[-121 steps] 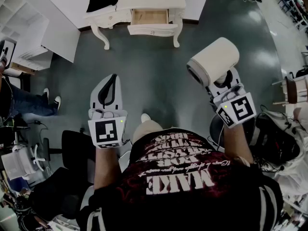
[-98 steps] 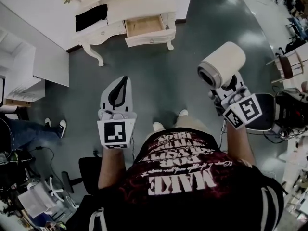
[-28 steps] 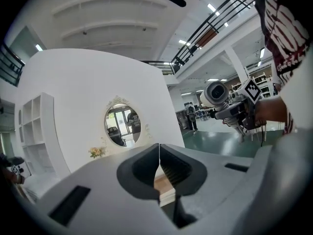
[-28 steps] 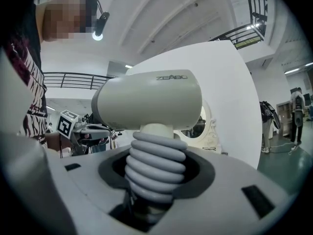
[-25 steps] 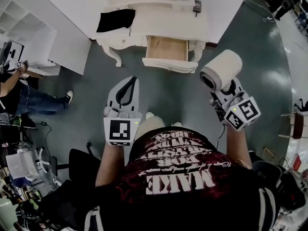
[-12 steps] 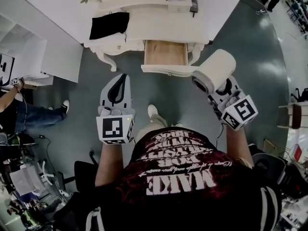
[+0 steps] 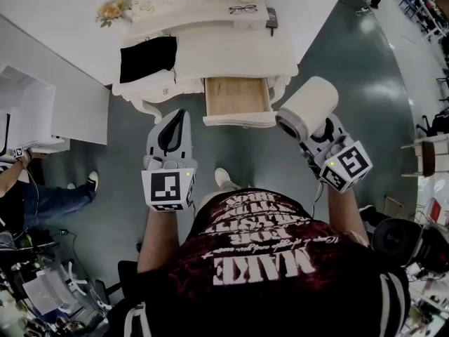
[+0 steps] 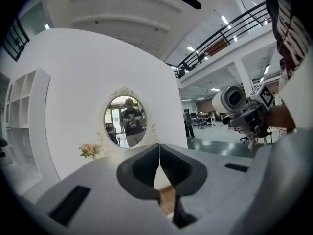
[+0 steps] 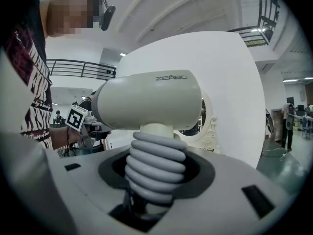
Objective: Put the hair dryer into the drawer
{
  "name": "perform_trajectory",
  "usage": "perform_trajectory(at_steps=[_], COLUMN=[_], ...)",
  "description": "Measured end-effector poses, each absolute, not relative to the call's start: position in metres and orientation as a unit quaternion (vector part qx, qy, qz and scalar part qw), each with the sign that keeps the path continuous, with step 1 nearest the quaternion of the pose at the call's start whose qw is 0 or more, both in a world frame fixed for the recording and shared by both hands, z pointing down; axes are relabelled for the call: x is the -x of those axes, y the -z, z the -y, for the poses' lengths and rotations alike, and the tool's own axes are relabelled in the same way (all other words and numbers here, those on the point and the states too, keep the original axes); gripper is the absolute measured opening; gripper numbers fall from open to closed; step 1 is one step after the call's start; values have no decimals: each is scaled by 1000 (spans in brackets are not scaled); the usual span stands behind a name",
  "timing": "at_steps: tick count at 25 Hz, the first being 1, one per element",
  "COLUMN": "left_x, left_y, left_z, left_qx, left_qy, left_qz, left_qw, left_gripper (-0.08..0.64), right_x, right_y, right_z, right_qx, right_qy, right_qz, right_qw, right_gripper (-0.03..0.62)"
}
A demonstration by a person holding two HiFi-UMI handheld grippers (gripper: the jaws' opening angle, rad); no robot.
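A cream hair dryer (image 7: 306, 108) (image 9: 151, 102) stands upright in my right gripper (image 7: 319, 133), whose jaws are shut on its handle wrapped in coiled grey cord (image 9: 154, 168). The open wooden drawer (image 7: 237, 100) of the white dressing table (image 7: 231, 51) lies just ahead, between the two grippers. My left gripper (image 7: 170, 135) (image 8: 159, 163) is shut and holds nothing; its tips point at the table left of the drawer. The left gripper view shows the right gripper with the hair dryer (image 8: 232, 99) off to the right.
On the table top lie a black cloth (image 7: 148, 57), glasses (image 7: 242, 9), a dark phone (image 7: 271, 21) and flowers (image 7: 111, 10); an oval mirror (image 8: 125, 121) hangs above. White shelving (image 7: 35, 107) stands left. A seated person (image 7: 35, 188) is at far left, chairs (image 7: 424, 153) at right.
The dressing table and open drawer have come closer in the head view. Both grippers have moved forward toward it, the hair dryer still held in the right one.
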State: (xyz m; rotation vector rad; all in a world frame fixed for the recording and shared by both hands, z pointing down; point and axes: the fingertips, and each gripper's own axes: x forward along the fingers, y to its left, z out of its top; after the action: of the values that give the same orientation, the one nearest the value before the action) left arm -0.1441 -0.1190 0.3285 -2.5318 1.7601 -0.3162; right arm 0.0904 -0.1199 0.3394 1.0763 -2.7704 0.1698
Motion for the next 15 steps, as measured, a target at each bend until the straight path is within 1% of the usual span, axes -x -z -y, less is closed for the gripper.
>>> perform_trajectory(at_steps=[11, 15], left_x=[160, 164], left_y=[-335, -332], left_z=[169, 182], left_qx=[833, 840], left_qy=[102, 96], left_qz=[-544, -534], left_qw=[16, 18], left_gripper=[8, 8], right_x=[-75, -72], right_y=[-340, -336], right_z=[152, 160], right_qx=[-392, -403], right_qy=[-53, -58], right_qz=[914, 910], right_qw=[89, 79], right_gripper=[199, 199])
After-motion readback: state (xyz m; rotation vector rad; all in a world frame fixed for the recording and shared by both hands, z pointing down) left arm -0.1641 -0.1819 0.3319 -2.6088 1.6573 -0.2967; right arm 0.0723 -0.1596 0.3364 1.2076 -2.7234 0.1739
